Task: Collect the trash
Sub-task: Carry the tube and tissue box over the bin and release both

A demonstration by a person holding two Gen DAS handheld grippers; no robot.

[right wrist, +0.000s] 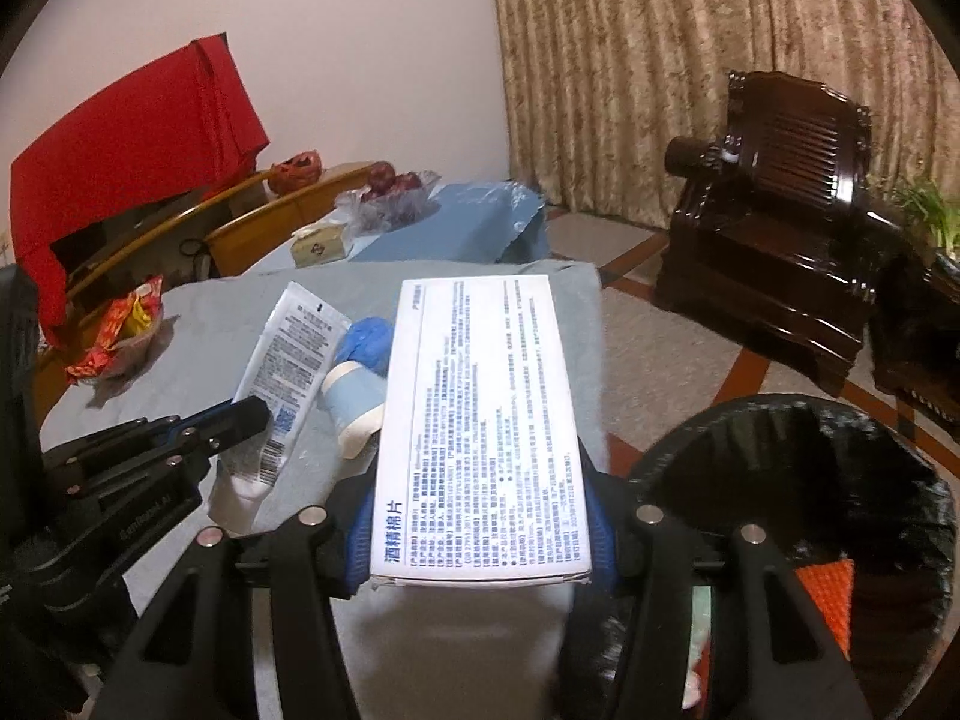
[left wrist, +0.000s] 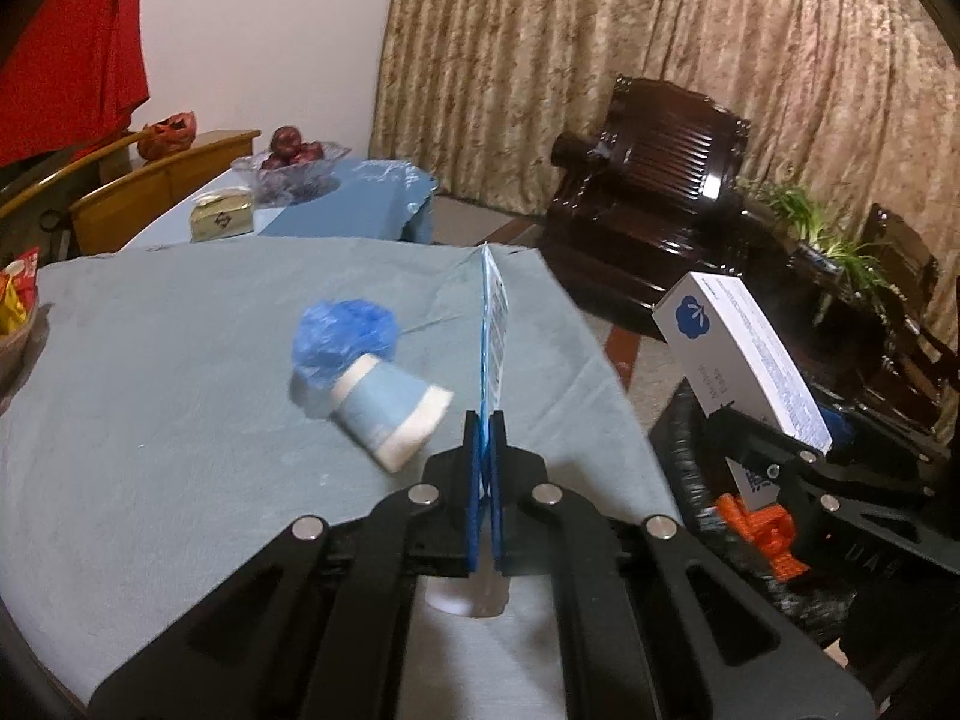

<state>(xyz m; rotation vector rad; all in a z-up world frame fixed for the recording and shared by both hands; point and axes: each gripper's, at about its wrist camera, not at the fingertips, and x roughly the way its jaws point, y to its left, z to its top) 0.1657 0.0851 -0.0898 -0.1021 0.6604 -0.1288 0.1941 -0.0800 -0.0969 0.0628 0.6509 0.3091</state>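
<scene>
My left gripper [left wrist: 485, 420] is shut on a flat white tube-like packet [left wrist: 493, 324], seen edge-on; the right wrist view shows the packet's printed face [right wrist: 288, 372] held above the grey-blue table cloth [left wrist: 180, 390]. My right gripper [right wrist: 480, 531] is shut on a white printed box [right wrist: 480, 420]; the box also shows in the left wrist view [left wrist: 744, 354], near the black-lined trash bin [right wrist: 798, 480]. A blue-and-white paper cup [left wrist: 390, 408] lies on its side on the table, touching a crumpled blue plastic wad [left wrist: 342, 336].
An orange item [right wrist: 825, 600] lies inside the bin. A snack bowl [right wrist: 120, 330] sits at the table's left edge. Behind stand a second table with a fruit bowl [left wrist: 294, 162] and a tissue box [left wrist: 222, 216], wooden chairs, a dark armchair [left wrist: 654, 192] and curtains.
</scene>
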